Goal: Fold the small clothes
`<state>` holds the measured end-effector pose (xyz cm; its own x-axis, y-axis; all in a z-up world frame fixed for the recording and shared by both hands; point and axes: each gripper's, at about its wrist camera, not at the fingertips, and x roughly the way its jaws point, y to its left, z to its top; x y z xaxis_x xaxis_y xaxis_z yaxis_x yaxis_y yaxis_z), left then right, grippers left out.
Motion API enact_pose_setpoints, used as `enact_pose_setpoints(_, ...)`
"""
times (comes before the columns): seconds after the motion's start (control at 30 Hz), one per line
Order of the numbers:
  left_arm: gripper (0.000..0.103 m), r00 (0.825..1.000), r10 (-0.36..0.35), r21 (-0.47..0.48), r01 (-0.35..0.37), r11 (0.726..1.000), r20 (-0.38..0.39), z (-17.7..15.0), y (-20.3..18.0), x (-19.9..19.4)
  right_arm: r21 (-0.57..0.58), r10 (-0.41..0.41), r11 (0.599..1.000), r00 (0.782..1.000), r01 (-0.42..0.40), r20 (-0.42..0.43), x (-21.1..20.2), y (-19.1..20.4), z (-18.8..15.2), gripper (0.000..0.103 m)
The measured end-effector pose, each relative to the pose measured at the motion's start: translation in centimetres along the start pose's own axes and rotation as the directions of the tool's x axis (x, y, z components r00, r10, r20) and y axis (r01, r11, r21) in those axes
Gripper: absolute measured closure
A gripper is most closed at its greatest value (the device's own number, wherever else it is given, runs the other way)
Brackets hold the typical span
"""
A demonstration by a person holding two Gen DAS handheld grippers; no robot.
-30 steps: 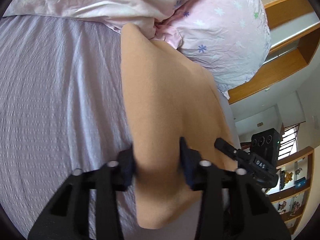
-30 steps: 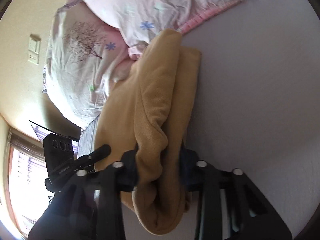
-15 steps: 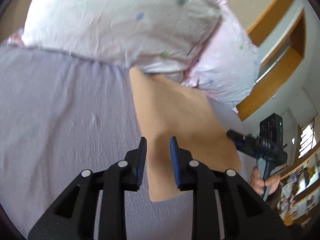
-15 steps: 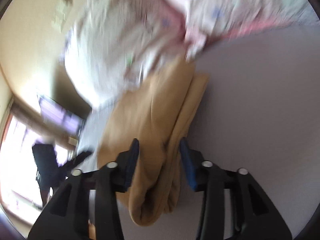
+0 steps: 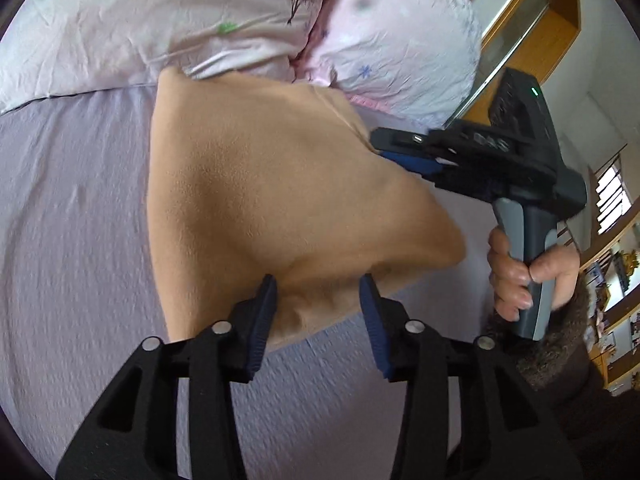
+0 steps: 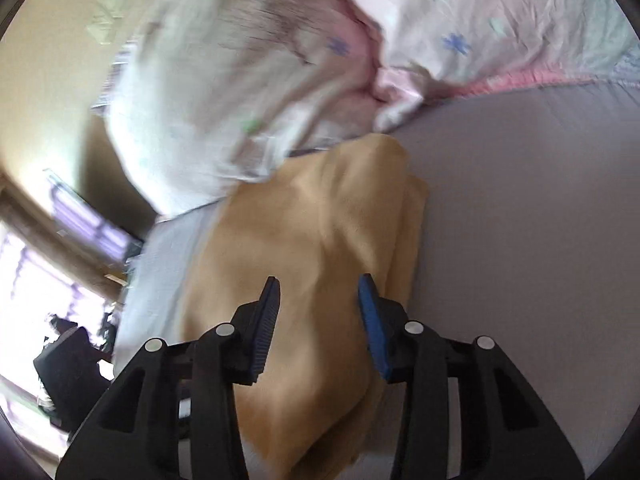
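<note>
A tan fleece garment [image 5: 256,200] lies folded on the lilac bed sheet [image 5: 72,240], its far end against the pillows. My left gripper [image 5: 318,300] is open, its blue pads either side of a raised fold at the garment's near edge. The right gripper [image 5: 404,156] shows in the left wrist view, held in a hand at the garment's right edge. In the right wrist view the garment [image 6: 320,240] lies bunched below my right gripper [image 6: 318,300], which is open over the cloth.
Two pink floral pillows [image 5: 200,16] lie along the far side of the bed; they also show in the right wrist view [image 6: 248,80]. Wooden shelving [image 5: 560,20] stands beyond the bed at the right. A bright window [image 6: 24,288] is at the left.
One second ago both grippers were shut on the garment. They let go and pulled back half a second ago. Now both are open and close over the cloth again.
</note>
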<state>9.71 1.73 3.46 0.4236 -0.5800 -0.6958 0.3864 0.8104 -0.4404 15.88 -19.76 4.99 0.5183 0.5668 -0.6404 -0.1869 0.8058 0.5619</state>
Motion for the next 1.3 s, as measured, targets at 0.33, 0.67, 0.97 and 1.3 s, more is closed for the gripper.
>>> enact_pose_setpoints(0.33,0.024,0.997,0.031,-0.115,-0.022,0.993,0.075,-3.6,1.7,-5.0,0.074,0.059,0.996,0.995,-0.053,-0.078,-0.9,-0.4,-6.4,0.042)
enact_pose_setpoints(0.67,0.002,0.943,0.333,-0.090,-0.331,0.939,0.013,-5.8,0.7,-4.6,-0.171,-0.432,0.879,0.895,0.446,0.112,-5.2,4.9,-11.9,0.001)
enact_pose_setpoints(0.97,0.002,0.863,0.502,-0.037,-0.504,0.863,-0.060,-5.9,0.5,-2.0,-0.224,-0.528,0.820,0.847,0.526,0.055,-1.6,5.2,-14.1,0.001)
enact_pose_setpoints(1.3,0.002,0.836,0.544,-0.014,-0.546,0.838,-0.077,-6.2,0.4,-1.5,-0.226,-0.543,0.815,0.839,0.534,0.027,-0.7,5.1,-14.6,0.001)
